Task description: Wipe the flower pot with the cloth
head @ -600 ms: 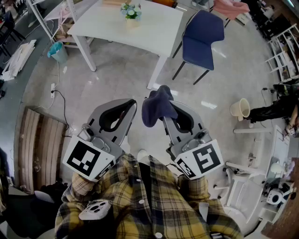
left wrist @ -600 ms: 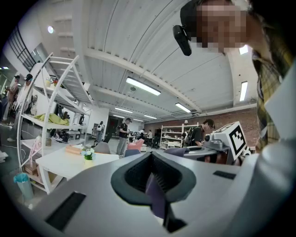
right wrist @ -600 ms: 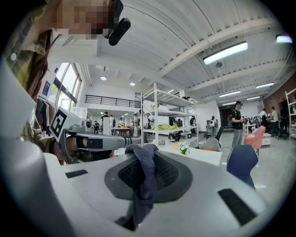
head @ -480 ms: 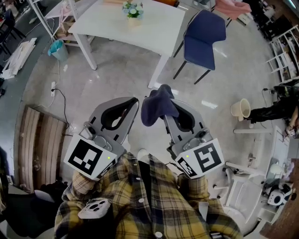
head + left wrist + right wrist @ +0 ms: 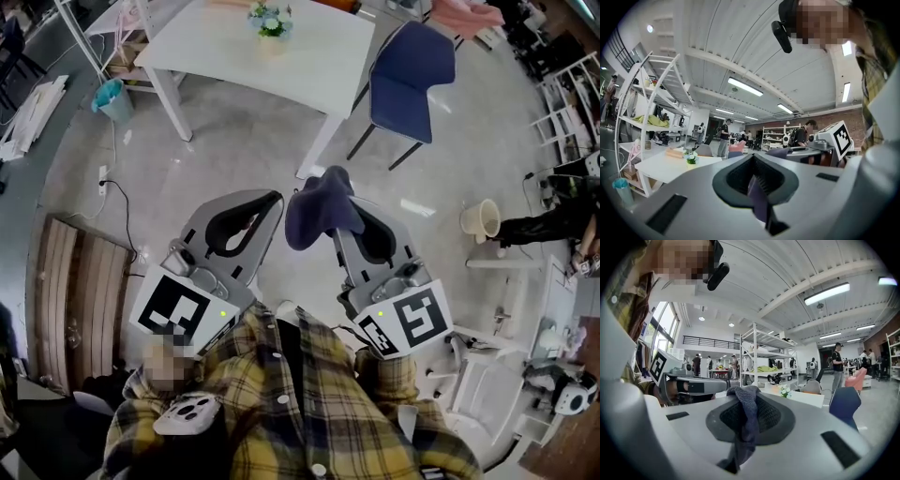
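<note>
Trailing lengthwise out of the clenched right tool, dark cloth; left tool clenched, bare.

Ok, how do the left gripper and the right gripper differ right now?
The right gripper is shut on the dark blue cloth; the left gripper is shut on nothing. The cloth drapes over the right gripper's tip, while the left gripper's tip is bare. Both are grey and point forward.
</note>
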A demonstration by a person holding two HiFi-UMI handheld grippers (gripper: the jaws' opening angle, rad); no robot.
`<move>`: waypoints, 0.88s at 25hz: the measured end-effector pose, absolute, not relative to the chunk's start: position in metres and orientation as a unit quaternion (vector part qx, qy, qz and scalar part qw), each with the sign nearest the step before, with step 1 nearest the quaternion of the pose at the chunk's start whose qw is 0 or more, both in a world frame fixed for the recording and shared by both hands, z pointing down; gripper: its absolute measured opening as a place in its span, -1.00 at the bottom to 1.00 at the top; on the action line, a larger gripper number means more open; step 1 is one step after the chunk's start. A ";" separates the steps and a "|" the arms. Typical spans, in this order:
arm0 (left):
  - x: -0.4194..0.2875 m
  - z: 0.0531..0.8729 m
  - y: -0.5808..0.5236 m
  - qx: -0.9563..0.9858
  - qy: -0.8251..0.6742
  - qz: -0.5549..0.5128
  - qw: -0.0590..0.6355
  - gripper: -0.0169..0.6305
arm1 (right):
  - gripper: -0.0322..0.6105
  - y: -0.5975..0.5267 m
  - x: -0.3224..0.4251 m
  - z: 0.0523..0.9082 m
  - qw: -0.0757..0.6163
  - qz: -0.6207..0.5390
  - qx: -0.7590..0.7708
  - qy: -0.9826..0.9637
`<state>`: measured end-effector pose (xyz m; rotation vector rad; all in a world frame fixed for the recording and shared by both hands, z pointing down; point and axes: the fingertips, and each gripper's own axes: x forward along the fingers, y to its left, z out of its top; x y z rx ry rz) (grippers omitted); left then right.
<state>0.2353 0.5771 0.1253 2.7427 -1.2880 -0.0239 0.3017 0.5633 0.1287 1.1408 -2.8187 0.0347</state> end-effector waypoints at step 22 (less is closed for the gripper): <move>0.149 0.138 0.528 0.897 -0.438 -0.008 0.063 -0.92 | -0.85 0.506 0.255 0.142 0.071 0.025 0.418 -0.906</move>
